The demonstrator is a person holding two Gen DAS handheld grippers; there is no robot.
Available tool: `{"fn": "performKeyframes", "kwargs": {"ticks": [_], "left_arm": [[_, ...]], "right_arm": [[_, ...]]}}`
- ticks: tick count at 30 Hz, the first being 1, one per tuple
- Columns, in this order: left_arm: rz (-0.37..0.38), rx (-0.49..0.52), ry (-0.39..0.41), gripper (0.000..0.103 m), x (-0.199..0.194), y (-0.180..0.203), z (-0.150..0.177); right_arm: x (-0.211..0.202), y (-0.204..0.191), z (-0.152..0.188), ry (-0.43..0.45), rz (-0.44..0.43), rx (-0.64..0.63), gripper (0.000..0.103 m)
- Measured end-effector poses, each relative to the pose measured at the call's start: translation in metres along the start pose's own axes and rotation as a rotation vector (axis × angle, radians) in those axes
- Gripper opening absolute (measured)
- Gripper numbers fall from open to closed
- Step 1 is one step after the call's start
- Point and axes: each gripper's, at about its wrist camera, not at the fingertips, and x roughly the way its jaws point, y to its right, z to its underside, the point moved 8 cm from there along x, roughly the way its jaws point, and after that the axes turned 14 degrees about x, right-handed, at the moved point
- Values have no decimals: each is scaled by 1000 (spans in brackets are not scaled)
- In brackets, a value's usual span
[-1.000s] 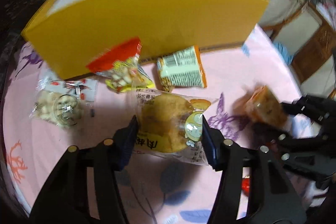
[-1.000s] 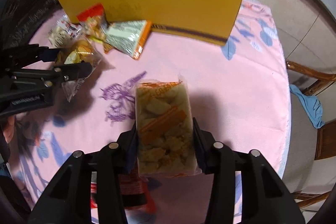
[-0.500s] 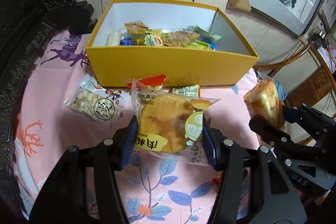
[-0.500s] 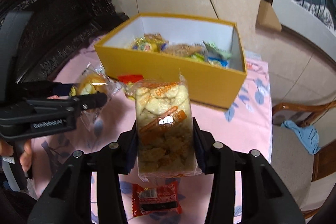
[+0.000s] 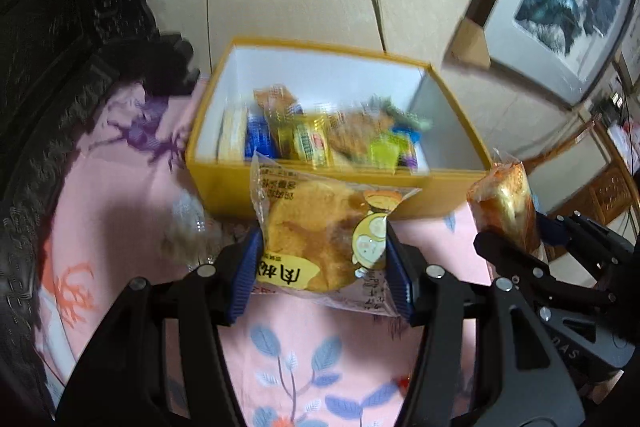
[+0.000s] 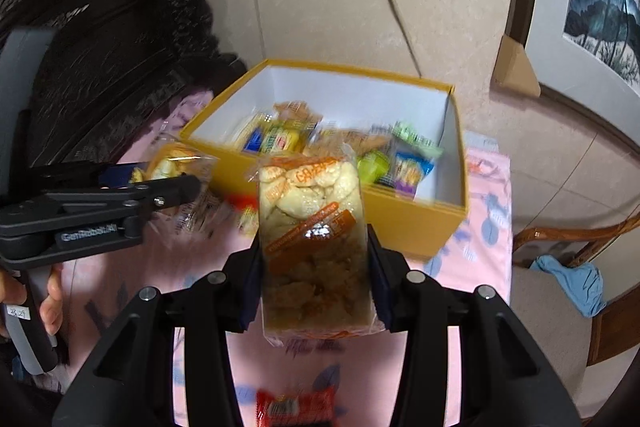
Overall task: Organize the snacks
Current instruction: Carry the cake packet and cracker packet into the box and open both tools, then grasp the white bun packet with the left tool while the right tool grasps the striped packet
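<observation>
Holding both pkgs up in the air, near side of the box:
L gripper (image 5: pixel 322 267): clenched on round pastry pkg (image 5: pixel 316 239), blue pads pressing both sides; pkg held above the cloth, just short of box's near wall.
R gripper (image 6: pixel 314 267): clamped on clear bag of puffed crackers (image 6: pixel 314 227) w/ orange label; bag upright, its top overlapping box's near wall in the right wrist view.
Both at once: in the left wrist view the R gripper sits at the right w/ its cracker bag; in the right wrist view the L gripper is at the left, a hand (image 6: pixel 48 303) on its handle.
Yellow box (image 5: pixel 224 183): open top, white inside, stands on far part of table against the wall; already has a row of small snack packs (image 5: pixel 316 139) (blue, yellow, green, tan wrappers, blurred).
Table (image 5: pixel 120 187): pink floral cloth.
Loose snacks: clear bag w/ pale bits (image 5: pixel 184 231) lying left of L gripper, blurred; red pkt (image 6: pixel 296 407) on the cloth at near edge, under R gripper; more red/yellow wrappers (image 6: pixel 244 211) by box's near wall, too blurred to name.
Far wall: beige tiles, cord (image 6: pixel 394 3) running down from socket to behind box.
Right side: framed painting (image 6: pixel 600 7) leaning on the wall, wooden chair w/ blue cloth (image 6: pixel 576 279).
</observation>
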Motion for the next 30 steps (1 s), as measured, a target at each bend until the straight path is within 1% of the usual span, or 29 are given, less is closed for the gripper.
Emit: {"fn": "performKeyframes", "kwargs": {"ticks": [5,7,13,15,17,18,19,20,21,22,23,24,25,28,29,30], "left_arm": [[-55,3,48,57,7,-26,-54],[-75,3,68,57,7,-36,-77],[-121,15,92,58,12,-48,-121],[-130,8,96,58,16,-52,-133],[-140,-7,99,60,21,-57,-144],[-143,-16,90,62,25,-61,-147],[-138,-24,74,75,29,-64,-151],[-127,-32,54,84,33,-66,-155],[-125,-39,40,96,34,-69,-158],[-129,-40,50,96,30,-72,-160],[-134,-35,76,96,23,-75,-161],[-142,-34,85,99,19,-78,-159],[-147,-37,88,99,15,-81,-155],[-131,-67,94,99,3,-88,-133],[-121,-74,95,99,-1,-89,-123],[-111,-81,94,99,-4,-89,-107]], "right_arm": [[14,3,-54,23,-2,23,46],[17,3,-69,35,1,25,46],[25,3,-105,65,13,37,46],[27,4,-120,90,27,44,46],[32,5,-133,92,36,51,46],[35,5,-138,92,46,50,49],[40,7,-144,90,72,43,55],[44,9,-147,86,98,34,74],[47,13,-150,81,148,16,76],[47,15,-149,82,172,2,76],[44,15,-147,86,176,-25,76],[39,14,-143,99,167,-48,76],[33,11,-137,108,145,-72,76],[19,2,-111,103,44,-151,77],[14,-4,-95,86,-20,-184,77],[9,-11,-73,48,-113,-220,77]]}}
